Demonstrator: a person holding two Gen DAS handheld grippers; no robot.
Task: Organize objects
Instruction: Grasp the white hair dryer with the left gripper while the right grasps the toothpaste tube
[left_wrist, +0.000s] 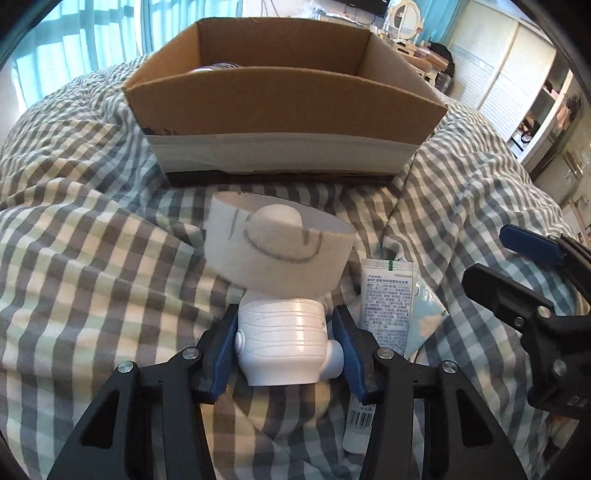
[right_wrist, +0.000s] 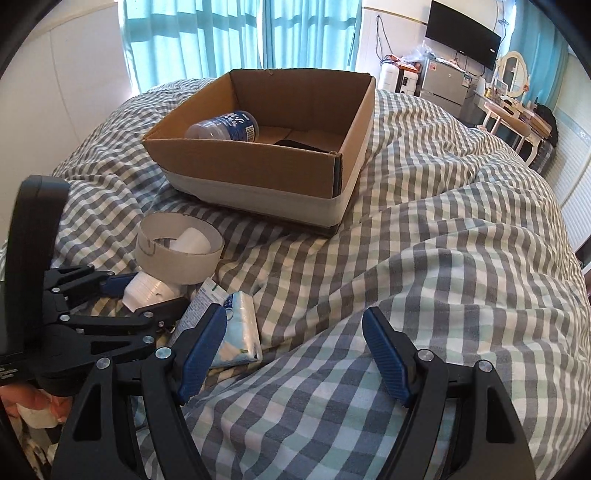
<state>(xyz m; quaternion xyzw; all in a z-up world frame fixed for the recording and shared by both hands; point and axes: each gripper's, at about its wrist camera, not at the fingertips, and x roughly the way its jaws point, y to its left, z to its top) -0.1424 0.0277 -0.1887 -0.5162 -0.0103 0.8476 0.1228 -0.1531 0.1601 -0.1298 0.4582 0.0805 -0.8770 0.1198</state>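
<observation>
My left gripper (left_wrist: 284, 347) is shut on a white ribbed plastic toy figure (left_wrist: 282, 341), which wears a wide paper ring (left_wrist: 277, 247) on top; both also show in the right wrist view (right_wrist: 147, 290), with the ring (right_wrist: 177, 253) above it. A white tube (left_wrist: 386, 310) and a pale blue tissue packet (right_wrist: 238, 328) lie on the bed just right of it. My right gripper (right_wrist: 295, 354) is open and empty above the bedspread, its left finger beside the packet. An open cardboard box (right_wrist: 258, 173) stands further back and holds a plastic bottle (right_wrist: 225, 127).
Everything rests on a rumpled grey, white and green checked bedspread (right_wrist: 424, 240). Blue curtains (right_wrist: 221, 33) hang behind the box. A fridge, television and dressing table (right_wrist: 513, 96) stand at the far right.
</observation>
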